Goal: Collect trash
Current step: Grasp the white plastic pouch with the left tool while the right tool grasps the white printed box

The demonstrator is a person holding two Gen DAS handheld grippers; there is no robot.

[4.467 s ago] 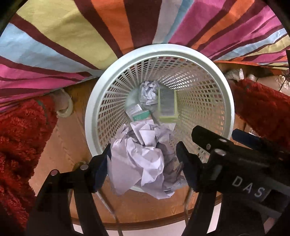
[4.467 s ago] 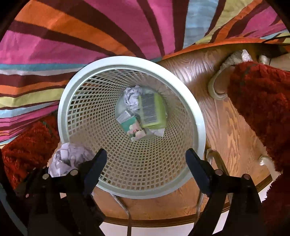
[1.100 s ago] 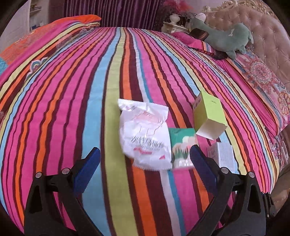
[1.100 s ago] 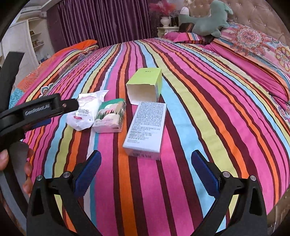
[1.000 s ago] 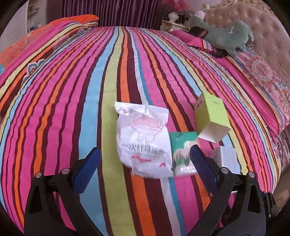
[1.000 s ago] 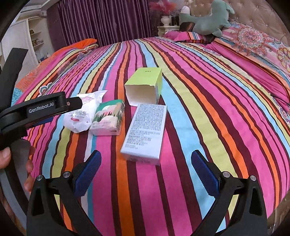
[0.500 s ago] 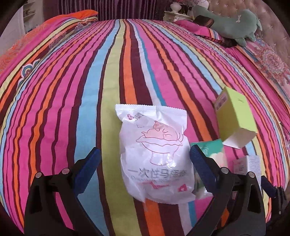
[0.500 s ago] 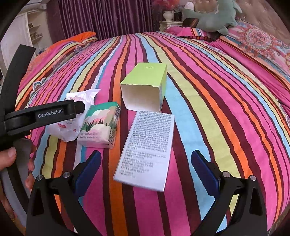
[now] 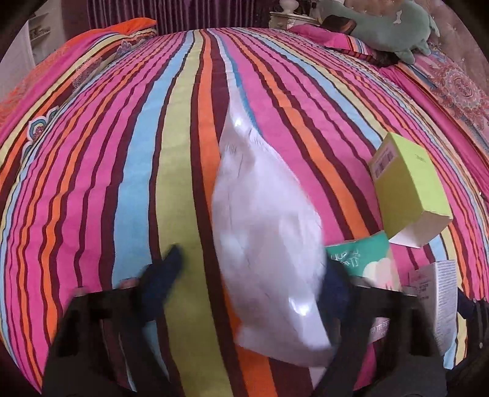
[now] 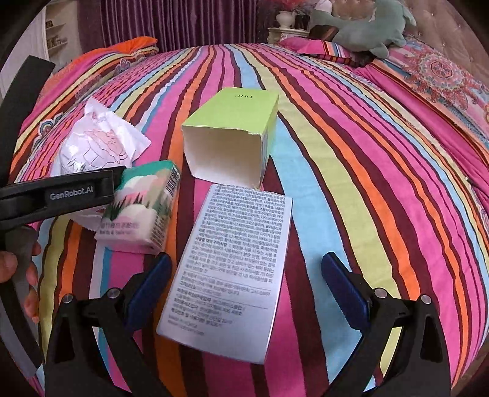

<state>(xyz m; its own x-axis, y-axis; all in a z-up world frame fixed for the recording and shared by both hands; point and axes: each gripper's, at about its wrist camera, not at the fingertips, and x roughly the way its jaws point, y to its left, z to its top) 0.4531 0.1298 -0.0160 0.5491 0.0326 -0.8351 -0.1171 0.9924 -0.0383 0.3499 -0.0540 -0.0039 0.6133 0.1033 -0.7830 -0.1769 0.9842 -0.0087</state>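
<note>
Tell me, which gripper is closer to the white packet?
Left. The left gripper has its jaws around the white packet, and they have just been closing on it. The right gripper is off to the side, open over the silver box.

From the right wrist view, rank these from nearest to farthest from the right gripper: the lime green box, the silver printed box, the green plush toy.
1. silver printed box: lying flat, its near end between the open fingers of the right gripper.
2. lime green box: just beyond it, open end facing the camera.
3. green plush toy: far back right, by the headboard.
</note>
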